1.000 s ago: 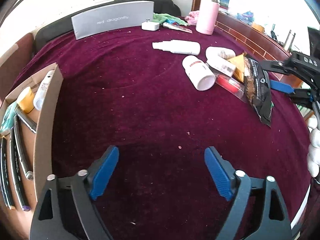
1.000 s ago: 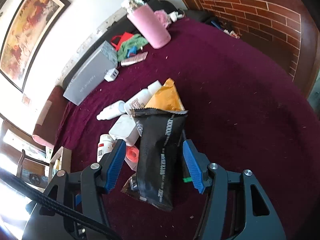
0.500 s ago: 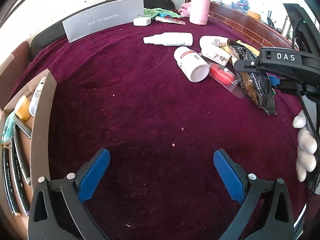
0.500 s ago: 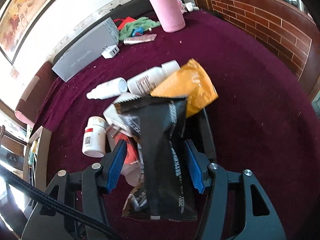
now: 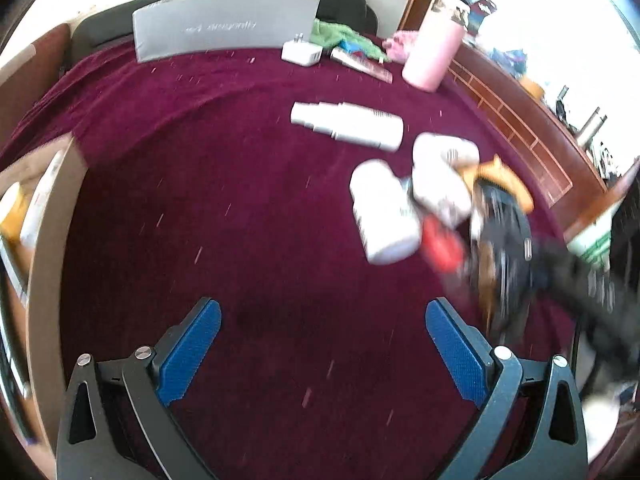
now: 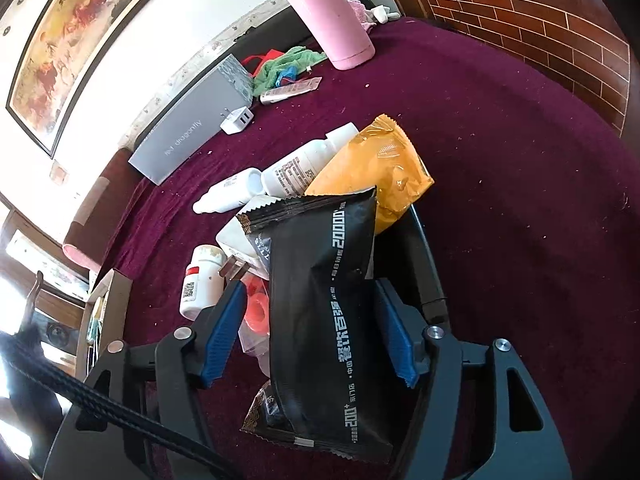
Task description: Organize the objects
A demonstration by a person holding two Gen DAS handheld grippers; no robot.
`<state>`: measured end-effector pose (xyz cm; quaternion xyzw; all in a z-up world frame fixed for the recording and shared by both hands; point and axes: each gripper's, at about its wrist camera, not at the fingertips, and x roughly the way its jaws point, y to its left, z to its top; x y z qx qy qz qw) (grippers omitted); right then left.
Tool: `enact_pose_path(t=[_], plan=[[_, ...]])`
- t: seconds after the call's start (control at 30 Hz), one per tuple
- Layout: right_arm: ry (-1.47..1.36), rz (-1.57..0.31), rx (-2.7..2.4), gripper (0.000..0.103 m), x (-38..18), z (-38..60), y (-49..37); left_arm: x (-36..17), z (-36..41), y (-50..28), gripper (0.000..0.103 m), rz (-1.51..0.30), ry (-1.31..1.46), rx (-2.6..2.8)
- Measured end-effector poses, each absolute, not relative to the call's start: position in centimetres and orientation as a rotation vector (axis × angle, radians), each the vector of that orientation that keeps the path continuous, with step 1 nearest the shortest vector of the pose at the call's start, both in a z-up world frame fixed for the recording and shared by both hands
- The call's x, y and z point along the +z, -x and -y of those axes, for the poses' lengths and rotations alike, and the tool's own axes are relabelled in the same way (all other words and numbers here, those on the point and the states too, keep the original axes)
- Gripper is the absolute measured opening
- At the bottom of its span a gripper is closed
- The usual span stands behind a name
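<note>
A black snack packet (image 6: 324,312) lies on a pile on the maroon cloth, between the blue pads of my right gripper (image 6: 308,332); the jaws stand apart on either side of it, not squeezing it. Under and beside it are an orange packet (image 6: 376,172), white bottles (image 6: 296,168), a red-labelled pill bottle (image 6: 200,280) and a red item in clear plastic (image 6: 256,308). My left gripper (image 5: 324,356) is open and empty over bare cloth. The pile appears blurred at its right: the pill bottle (image 5: 382,212), the black packet (image 5: 504,248).
A cardboard box (image 5: 44,216) with tubes and pens sits at the left edge. A grey box (image 5: 224,24), a white charger (image 5: 302,53), green cloth (image 6: 288,64) and a pink flask (image 6: 332,20) stand at the back. A brick-patterned ledge (image 6: 540,28) borders the right.
My right gripper has come down and forward so the black packet now lies between its pads. My left gripper has swung, blurring its view, with the pile nearer.
</note>
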<state>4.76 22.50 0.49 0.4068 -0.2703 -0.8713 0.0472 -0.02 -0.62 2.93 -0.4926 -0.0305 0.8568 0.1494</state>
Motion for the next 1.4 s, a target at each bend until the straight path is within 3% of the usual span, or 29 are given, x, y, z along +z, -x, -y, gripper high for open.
enact_pose_path(t=[0.2, 0.37, 0.43, 0.5, 0.53, 0.93, 1.27, 1.33, 1.4], plan=[[-1.241, 0.821, -2.659, 0.064, 0.5, -22.2, -4.7, 2.7, -3.3, 3.6, 0.086, -0.032, 1.375, 2.486], [-1.239, 0.828, -2.660, 0.065, 0.5, -22.2, -4.6, 2.3, -3.9, 4.9, 0.086, -0.047, 1.353, 2.501], [-1.233, 0.849, -2.645, 0.066, 0.4, -22.5, -4.7, 2.3, -3.4, 5.0, 0.073, -0.021, 1.334, 2.491], [-1.236, 0.832, -2.653, 0.066, 0.5, -22.3, -4.6, 2.7, -3.2, 5.1, 0.037, -0.012, 1.308, 2.475], [-1.238, 0.825, -2.656, 0.066, 0.5, -22.2, -4.6, 2.9, -3.2, 5.0, 0.029, -0.034, 1.310, 2.476], [-1.250, 0.767, -2.683, 0.066, 0.5, -21.7, -4.6, 2.1, -3.9, 3.7, 0.032, -0.267, 1.292, 2.540], [-1.261, 0.718, -2.712, 0.061, 0.6, -21.4, -4.5, 3.6, -1.2, 1.2, 0.029, -0.112, 1.229, 2.543], [-1.275, 0.684, -2.739, 0.047, 0.6, -21.2, -4.6, 4.6, -0.3, -0.2, 0.029, -0.079, 1.202, 2.546], [-1.287, 0.666, -2.761, 0.042, 0.5, -21.2, -4.6, 5.6, 0.7, -1.6, 0.029, -0.058, 1.167, 2.559]])
